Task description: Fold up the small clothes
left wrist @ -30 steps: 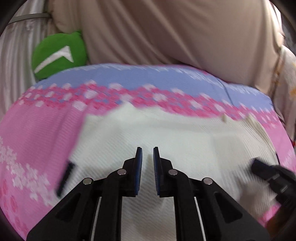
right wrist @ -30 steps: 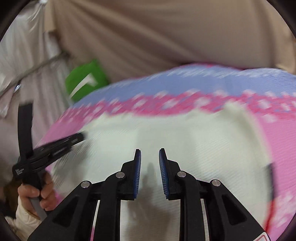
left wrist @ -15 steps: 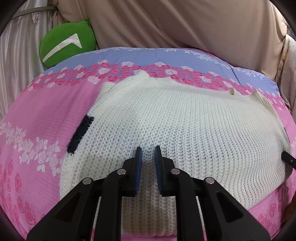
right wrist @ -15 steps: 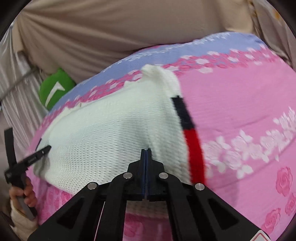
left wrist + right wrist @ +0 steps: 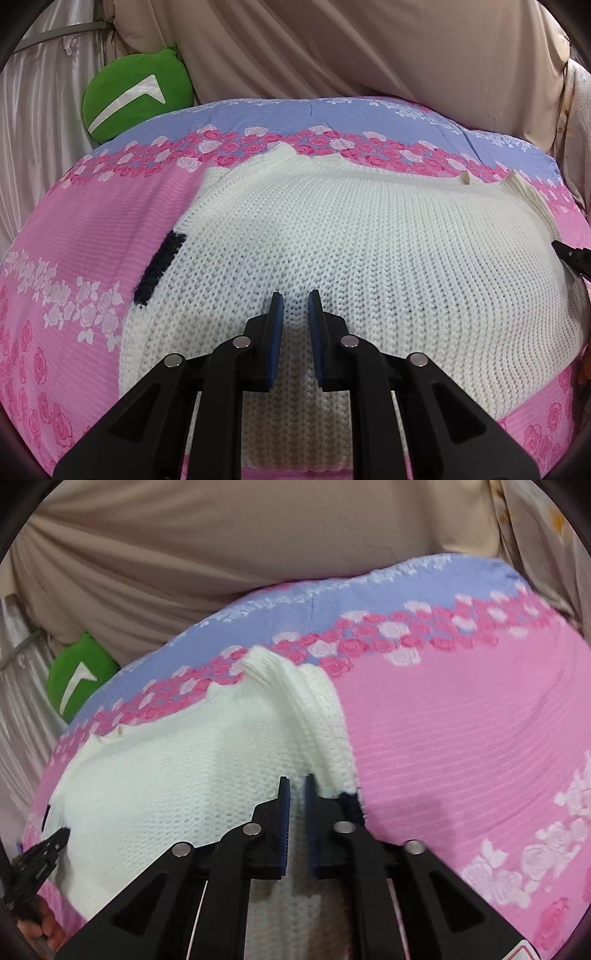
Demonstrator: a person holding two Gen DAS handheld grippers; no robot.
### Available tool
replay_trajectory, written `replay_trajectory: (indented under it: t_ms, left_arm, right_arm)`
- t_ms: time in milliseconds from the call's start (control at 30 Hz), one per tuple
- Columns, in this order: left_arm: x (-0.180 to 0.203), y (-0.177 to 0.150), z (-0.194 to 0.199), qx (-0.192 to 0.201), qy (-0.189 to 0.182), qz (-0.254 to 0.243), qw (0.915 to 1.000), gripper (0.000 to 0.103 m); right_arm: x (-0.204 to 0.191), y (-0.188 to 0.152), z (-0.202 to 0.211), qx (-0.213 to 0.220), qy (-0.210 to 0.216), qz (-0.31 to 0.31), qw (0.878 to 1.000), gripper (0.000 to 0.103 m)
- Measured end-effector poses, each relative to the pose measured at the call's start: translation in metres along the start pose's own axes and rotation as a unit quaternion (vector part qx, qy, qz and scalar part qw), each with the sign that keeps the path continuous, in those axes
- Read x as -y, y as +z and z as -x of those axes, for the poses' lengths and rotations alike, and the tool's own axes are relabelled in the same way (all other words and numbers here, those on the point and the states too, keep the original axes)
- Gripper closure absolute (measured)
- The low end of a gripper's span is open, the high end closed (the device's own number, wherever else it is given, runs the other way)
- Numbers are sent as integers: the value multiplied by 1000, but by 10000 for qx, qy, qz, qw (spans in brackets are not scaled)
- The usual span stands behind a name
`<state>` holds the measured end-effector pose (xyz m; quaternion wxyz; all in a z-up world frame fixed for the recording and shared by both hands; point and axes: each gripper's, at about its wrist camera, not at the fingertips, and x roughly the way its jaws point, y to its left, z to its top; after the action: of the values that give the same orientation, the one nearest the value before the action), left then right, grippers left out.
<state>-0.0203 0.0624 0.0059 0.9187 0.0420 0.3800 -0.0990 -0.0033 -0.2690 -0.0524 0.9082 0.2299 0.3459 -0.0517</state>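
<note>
A cream knitted sweater (image 5: 369, 240) lies spread flat on a pink flowered bedspread (image 5: 92, 229), with a dark stripe (image 5: 160, 267) at its left edge. My left gripper (image 5: 295, 295) hovers over the sweater's near middle, its jaws a narrow gap apart with nothing between them. In the right wrist view the sweater (image 5: 166, 775) fills the left half. My right gripper (image 5: 297, 779) sits at the sweater's folded right edge beside a dark stripe (image 5: 351, 801). Its jaws are all but shut, and no cloth shows pinched in the thin slit between them. Its tip (image 5: 572, 254) shows at the far right of the left wrist view.
A green cushion (image 5: 136, 96) rests at the back left against beige drapery (image 5: 369, 48). The bedspread (image 5: 461, 738) stretches bare to the right of the sweater. The left gripper (image 5: 48, 849) and the hand (image 5: 48, 930) holding it appear at the lower left of the right wrist view.
My right gripper swung right from the sweater's middle to its right edge, closing fully on the way, and now shows a thin slit. The left gripper dropped a little closer, then held still.
</note>
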Motion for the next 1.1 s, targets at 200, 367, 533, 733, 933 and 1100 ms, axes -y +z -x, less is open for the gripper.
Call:
replay_trajectory:
  t_ms: [200, 367, 533, 733, 933, 1100]
  left_arm:
    - [-59, 14, 33, 376, -382, 999, 9936, 63]
    - [-104, 20, 31, 319, -82, 1567, 9871, 59]
    - [-112, 17, 23, 144, -161, 1602, 9868, 59]
    - [-88, 69, -3, 294, -460, 1083, 9926, 38]
    - [-54, 115, -92, -607, -868, 878, 9905, 46]
    - [-56, 118, -96, -380, -752, 913, 9923, 96]
  right_arm:
    - [-61, -9, 29, 75, 540, 561, 9969, 86]
    - [-137, -30, 9, -286, 1246, 1389, 9820, 86]
    - [-157, -23, -3, -124, 993, 1808, 9784, 83]
    - [-74, 48, -7, 518, 35, 683, 9963, 49]
    - [-39, 73, -57, -107, -602, 575, 9965, 50]
    - [-56, 72, -19, 618, 170, 766, 9950, 95]
